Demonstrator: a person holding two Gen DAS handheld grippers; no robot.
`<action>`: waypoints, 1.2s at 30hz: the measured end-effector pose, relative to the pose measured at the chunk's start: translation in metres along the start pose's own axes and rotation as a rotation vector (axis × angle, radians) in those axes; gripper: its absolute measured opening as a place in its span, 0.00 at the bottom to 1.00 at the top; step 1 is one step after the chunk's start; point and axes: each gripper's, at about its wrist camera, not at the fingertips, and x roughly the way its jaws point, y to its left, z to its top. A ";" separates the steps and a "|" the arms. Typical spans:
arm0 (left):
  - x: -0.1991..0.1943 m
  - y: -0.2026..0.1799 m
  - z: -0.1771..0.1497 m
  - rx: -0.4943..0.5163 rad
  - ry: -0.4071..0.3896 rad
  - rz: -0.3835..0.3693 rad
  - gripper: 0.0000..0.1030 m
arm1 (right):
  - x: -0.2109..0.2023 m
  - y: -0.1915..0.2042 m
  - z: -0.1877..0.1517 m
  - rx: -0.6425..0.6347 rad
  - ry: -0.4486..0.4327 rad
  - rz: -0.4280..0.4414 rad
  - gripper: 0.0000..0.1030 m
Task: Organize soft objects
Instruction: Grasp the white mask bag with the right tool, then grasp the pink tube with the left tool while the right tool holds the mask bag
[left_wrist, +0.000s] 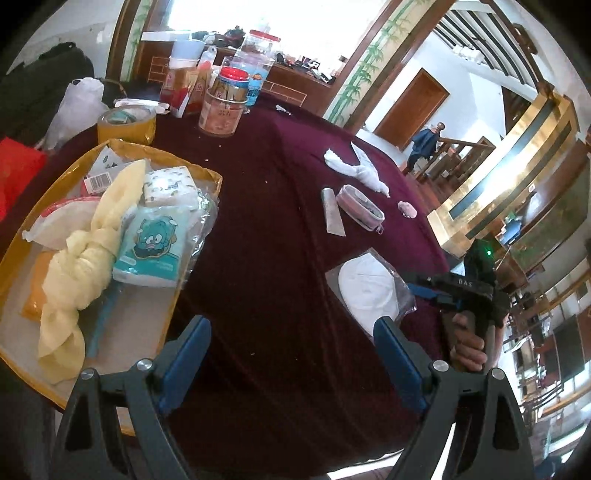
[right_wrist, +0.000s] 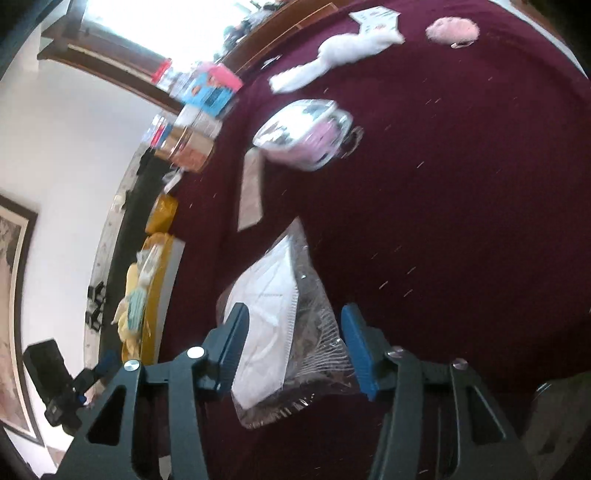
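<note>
Far left, the yellow-rimmed tray (left_wrist: 207, 173) holds the collected soft goods: a knotted yellow cloth (left_wrist: 85, 258) and tissue packs (left_wrist: 151, 247), evidently the gathering place. The left claw (left_wrist: 291, 354) hangs spread and empty above the maroon surface (left_wrist: 280, 221) beside the tray, likely awaiting a handover. To the right, the bagged white mask (right_wrist: 273, 317) lies flat on the surface. The right claw (right_wrist: 291, 343) straddles it, fingers spread on either side, not yet pinching. Farther off, a pink pouch (right_wrist: 306, 133), white cloth (right_wrist: 343, 51) and pink puff (right_wrist: 452, 29) remain unsorted.
</note>
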 end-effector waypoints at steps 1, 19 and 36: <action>0.000 -0.001 -0.001 0.004 -0.001 0.002 0.89 | 0.004 0.007 -0.003 -0.009 0.010 0.007 0.50; 0.084 -0.005 -0.015 0.049 0.208 -0.057 0.30 | 0.059 0.096 -0.024 -0.163 0.122 0.098 0.35; 0.096 0.002 -0.001 0.016 0.221 -0.027 0.76 | 0.035 0.111 0.003 -0.207 -0.079 0.144 0.04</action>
